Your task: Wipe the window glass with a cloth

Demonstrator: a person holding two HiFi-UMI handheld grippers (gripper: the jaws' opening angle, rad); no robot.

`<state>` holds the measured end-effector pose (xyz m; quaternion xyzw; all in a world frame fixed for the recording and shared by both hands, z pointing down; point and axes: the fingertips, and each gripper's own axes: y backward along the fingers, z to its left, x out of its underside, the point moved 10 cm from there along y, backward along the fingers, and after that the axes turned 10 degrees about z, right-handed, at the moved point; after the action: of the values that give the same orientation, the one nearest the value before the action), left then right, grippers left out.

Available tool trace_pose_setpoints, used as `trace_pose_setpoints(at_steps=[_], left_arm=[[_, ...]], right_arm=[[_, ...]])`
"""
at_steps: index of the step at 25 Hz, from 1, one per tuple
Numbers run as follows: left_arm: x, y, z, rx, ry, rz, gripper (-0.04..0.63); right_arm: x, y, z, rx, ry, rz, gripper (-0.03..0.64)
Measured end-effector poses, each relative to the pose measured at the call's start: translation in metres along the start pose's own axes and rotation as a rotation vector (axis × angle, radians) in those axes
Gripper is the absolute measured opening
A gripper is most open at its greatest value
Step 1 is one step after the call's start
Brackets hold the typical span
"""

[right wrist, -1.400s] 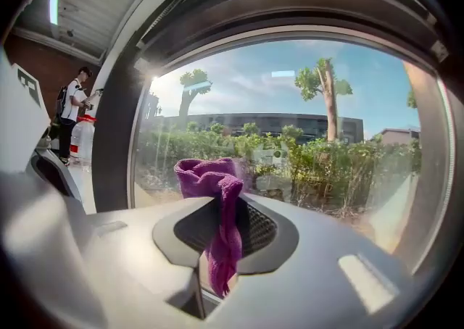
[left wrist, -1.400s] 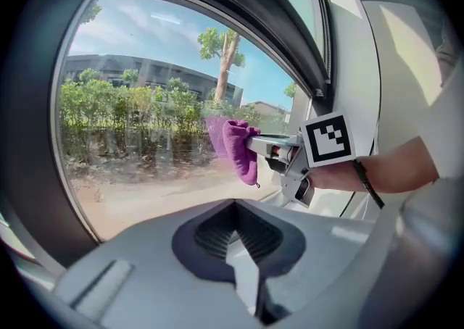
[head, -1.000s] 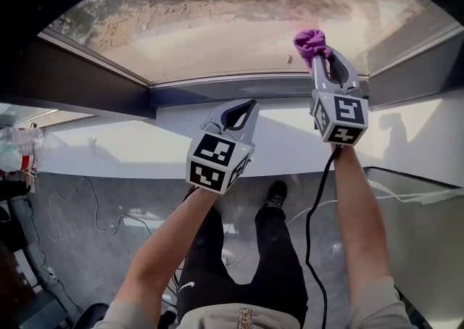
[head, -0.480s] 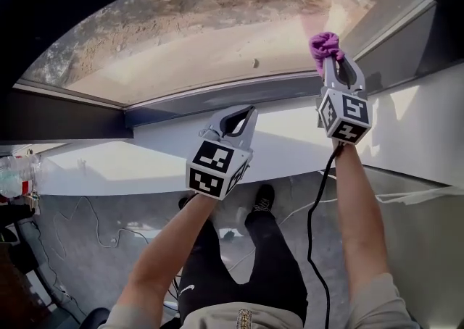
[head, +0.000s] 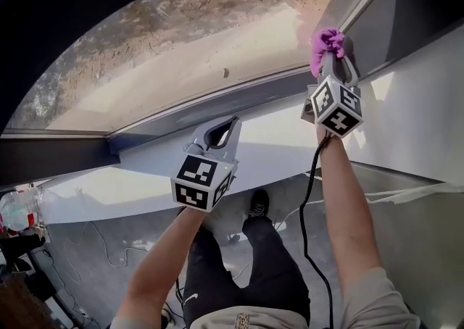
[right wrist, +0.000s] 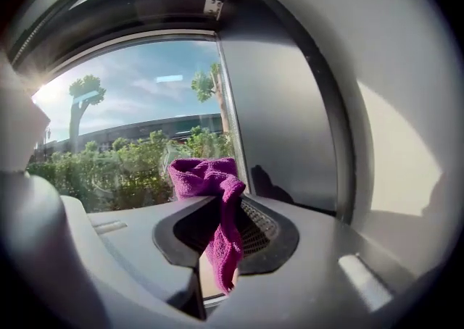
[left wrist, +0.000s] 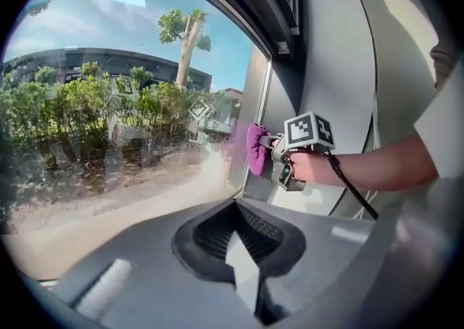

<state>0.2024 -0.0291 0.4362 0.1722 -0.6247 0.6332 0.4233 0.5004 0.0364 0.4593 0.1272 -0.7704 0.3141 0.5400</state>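
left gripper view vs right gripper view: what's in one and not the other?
Left gripper view only: the right gripper seen from outside, with its marker cube and the person's forearm, holding the purple cloth at the glass's edge beside the window frame. The left gripper is shut with nothing in it.
Right gripper view only: the cloth clamped between that gripper's jaws, one end hanging down, and the frame's top run.
Both: the window glass, the cloth, shrubs, a tall tree and a building outside.
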Motion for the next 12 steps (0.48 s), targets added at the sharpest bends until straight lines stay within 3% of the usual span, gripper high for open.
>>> trace_pose_setpoints(at_steps=[9,12], left_arm=[[-0.001,-0.011,0.003,0.019,-0.032,0.014,0.000],[0.009,-0.008,0.009,0.017,-0.028,0.021,0.000]], right_arm=[[0.019,-0.015,0.000,0.249,-0.124,0.015,0.089],[0.026,-0.022,0.000,0.290,-0.124,0.025,0.089]])
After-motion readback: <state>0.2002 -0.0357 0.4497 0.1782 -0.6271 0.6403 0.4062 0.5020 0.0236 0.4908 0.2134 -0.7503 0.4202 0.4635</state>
